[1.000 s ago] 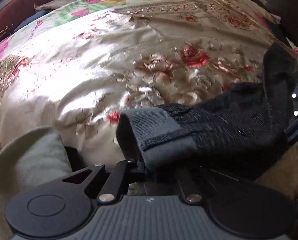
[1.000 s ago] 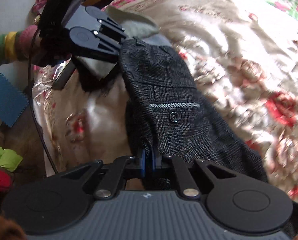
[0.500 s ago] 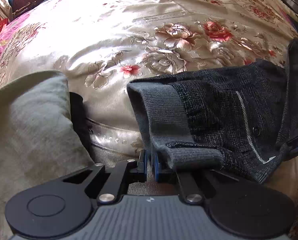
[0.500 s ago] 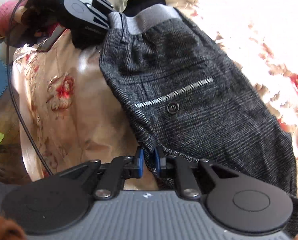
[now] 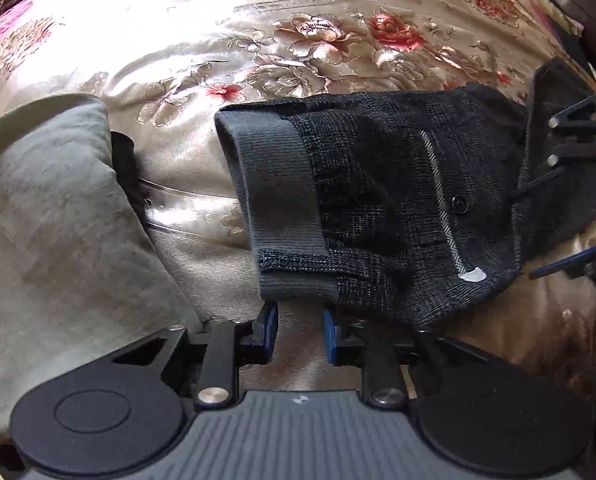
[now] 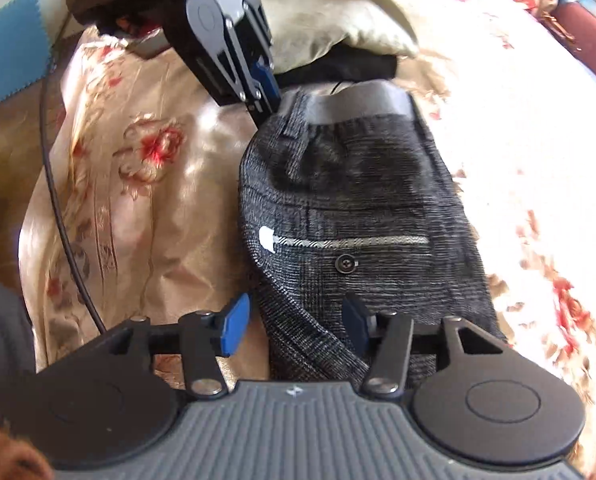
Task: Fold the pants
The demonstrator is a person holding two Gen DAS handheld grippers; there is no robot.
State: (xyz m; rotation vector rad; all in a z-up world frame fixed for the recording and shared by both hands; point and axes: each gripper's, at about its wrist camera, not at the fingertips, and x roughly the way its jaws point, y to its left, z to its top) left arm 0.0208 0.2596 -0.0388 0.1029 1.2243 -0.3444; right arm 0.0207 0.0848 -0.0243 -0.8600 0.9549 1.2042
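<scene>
The dark grey checked pants (image 5: 381,208) lie on the floral satin bedspread (image 5: 258,40), with the grey elastic waistband (image 5: 278,196) toward my left gripper. In the right wrist view the pants (image 6: 361,216) show a back pocket with a button (image 6: 346,263). My left gripper (image 5: 296,330) is open and empty just behind the waistband edge. My right gripper (image 6: 296,322) is open, its jaws on either side of the pants' side edge, gripping nothing. The left gripper also shows in the right wrist view (image 6: 268,88), and the right one at the edge of the left wrist view (image 5: 573,200).
A grey-green cushion (image 5: 50,216) lies left of the pants, over a black item (image 6: 337,68). A black cable (image 6: 58,200) hangs over the bed edge. A blue foam mat (image 6: 14,44) lies on the floor beyond.
Both grippers held the pants shut and lowered them onto the bed. Both have now opened and let go, and the pants lie flat.
</scene>
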